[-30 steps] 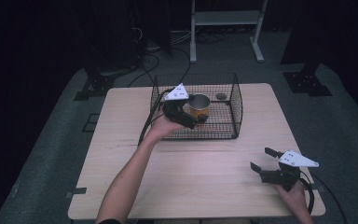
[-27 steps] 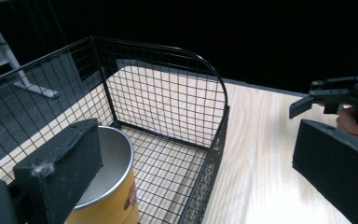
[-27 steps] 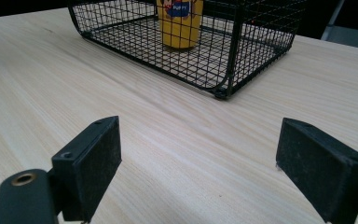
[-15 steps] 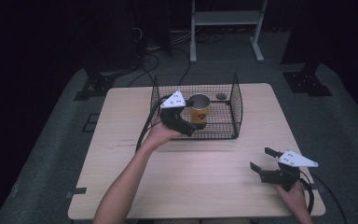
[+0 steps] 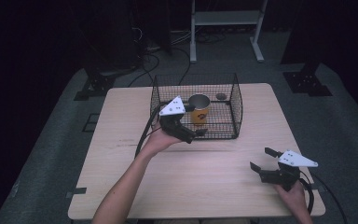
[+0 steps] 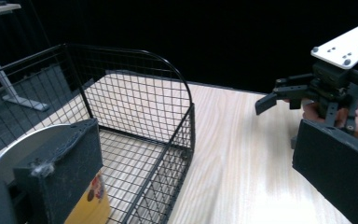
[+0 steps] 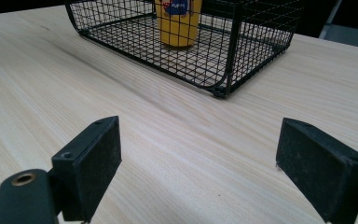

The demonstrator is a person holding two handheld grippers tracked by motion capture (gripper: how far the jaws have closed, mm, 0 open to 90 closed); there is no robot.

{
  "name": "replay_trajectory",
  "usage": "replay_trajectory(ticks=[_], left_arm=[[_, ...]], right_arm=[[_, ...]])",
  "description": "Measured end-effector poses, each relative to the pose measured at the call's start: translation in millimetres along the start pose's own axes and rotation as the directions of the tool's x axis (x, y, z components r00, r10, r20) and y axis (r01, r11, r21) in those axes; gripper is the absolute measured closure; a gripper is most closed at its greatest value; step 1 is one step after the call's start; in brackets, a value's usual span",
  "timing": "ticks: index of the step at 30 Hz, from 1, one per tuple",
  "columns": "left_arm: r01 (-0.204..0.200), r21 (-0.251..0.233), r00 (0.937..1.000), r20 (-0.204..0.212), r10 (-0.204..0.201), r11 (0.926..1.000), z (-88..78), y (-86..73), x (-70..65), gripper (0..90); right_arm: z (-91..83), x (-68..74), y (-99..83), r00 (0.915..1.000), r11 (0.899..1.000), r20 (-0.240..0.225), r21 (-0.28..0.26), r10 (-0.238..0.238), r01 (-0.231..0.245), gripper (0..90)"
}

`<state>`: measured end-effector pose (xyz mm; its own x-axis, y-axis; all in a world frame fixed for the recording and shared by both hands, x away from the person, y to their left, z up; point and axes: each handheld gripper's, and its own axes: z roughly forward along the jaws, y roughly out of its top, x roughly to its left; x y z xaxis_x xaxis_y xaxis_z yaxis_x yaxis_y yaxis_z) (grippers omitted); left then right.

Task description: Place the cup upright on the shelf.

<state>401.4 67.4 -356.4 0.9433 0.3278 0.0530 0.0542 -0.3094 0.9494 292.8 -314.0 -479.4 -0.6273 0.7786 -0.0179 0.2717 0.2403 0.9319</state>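
Observation:
A yellow can (image 5: 199,112) with an open silver top stands upright inside a black wire basket (image 5: 235,93) at the back middle of the wooden table (image 5: 191,186). My left gripper (image 5: 195,121) hovers open at the basket's front wall. In the left gripper view, the can (image 6: 91,205) sits just behind the left jaw, outside the gap, beside the basket's rim (image 6: 186,93). My right gripper (image 5: 264,158) rests open near the table's front right corner with nothing between its jaws. The right gripper view looks across bare wood to the basket (image 7: 233,46) and the can (image 7: 178,18).
A small dark round thing (image 5: 221,96) lies in the basket's back right corner. The left gripper's cable (image 5: 144,135) trails over the table. Behind the table stand a white shelf frame (image 5: 223,18) and dark stands with cables on the floor.
My left gripper has drawn back from the can toward the person and a little lower. The can stays upright in the basket. The right gripper has not moved.

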Motion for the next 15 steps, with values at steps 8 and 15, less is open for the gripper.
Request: replay_trajectory(ticks=[8, 15], left_arm=[[-0.003, 0.0, 1.0, 0.002, 0.003, 1.0, -3.9, -8.6, -8.9, 0.9], [0.005, -0.032, 0.9999, -0.016, -0.006, 0.9995, -10.2, -15.0, -13.9, 0.9]], right_arm=[[0.1, 0.2, 0.1, 1.0, 1.0, 0.001, 0.001, 0.001, -0.001, 13.0], [0.2, 0.7, 0.2, 1.0, 1.0, 0.002, 0.004, 0.002, -0.002, 13.0]])
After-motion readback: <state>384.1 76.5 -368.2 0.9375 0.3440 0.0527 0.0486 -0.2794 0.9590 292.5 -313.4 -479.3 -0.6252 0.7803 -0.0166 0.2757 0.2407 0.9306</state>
